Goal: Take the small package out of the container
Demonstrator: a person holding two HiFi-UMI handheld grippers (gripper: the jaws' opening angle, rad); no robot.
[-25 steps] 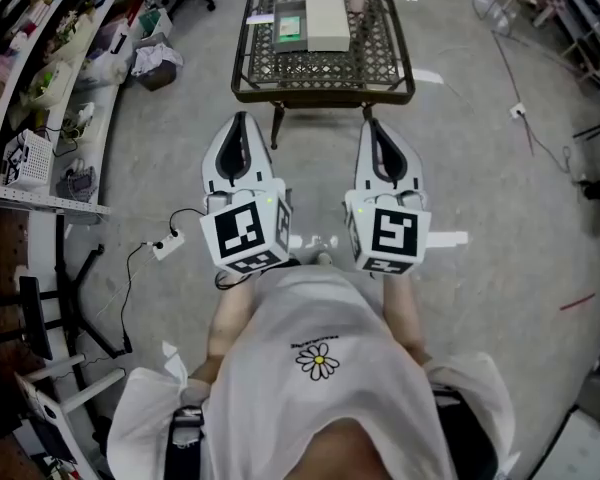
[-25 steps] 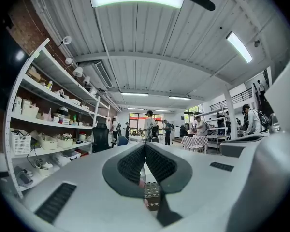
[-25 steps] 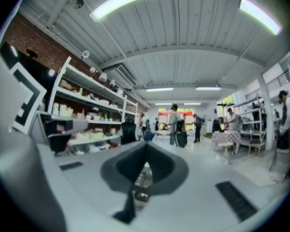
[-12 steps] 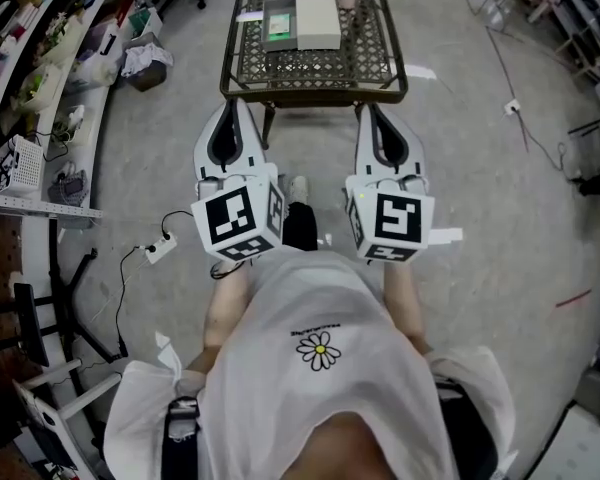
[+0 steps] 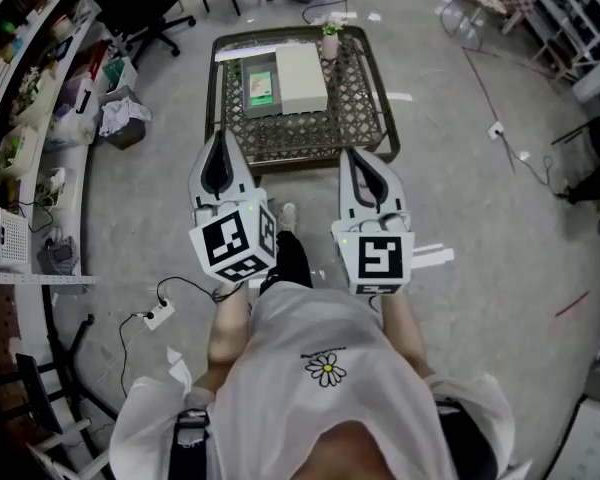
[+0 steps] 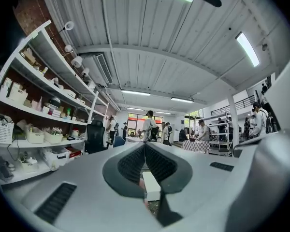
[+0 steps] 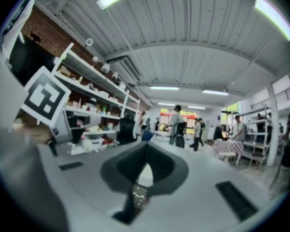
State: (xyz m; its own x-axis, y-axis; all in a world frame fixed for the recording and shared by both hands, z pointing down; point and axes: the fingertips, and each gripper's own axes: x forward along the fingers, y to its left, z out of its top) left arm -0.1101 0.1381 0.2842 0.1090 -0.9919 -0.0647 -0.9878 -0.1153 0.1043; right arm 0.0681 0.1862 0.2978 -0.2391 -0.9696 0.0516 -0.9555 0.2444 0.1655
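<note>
A low metal lattice table (image 5: 385, 128) stands ahead of me on the concrete floor. On its far left part sits a grey open container (image 5: 246, 98) with a small green package (image 5: 261, 84) inside. A white flat box (image 5: 301, 78) lies right beside it. My left gripper (image 5: 218, 138) and right gripper (image 5: 351, 156) hang side by side in front of the table's near edge, short of the container. Both are shut with nothing between the jaws. In the left gripper view the left gripper (image 6: 145, 147) points level at the room, with the white box (image 6: 151, 185) seen below its jaws.
A small potted plant (image 5: 329, 38) stands at the table's far edge. Shelves (image 5: 25, 118) full of goods line the left side, with a black office chair (image 5: 140, 8) and a white bag (image 5: 120, 118) near them. A power strip (image 5: 160, 315) lies on the floor. Several people (image 6: 149, 124) stand far off.
The table has slid down in the head view and now shows whole. A foot has come forward between the grippers. Both grippers stayed shut and side by side.
</note>
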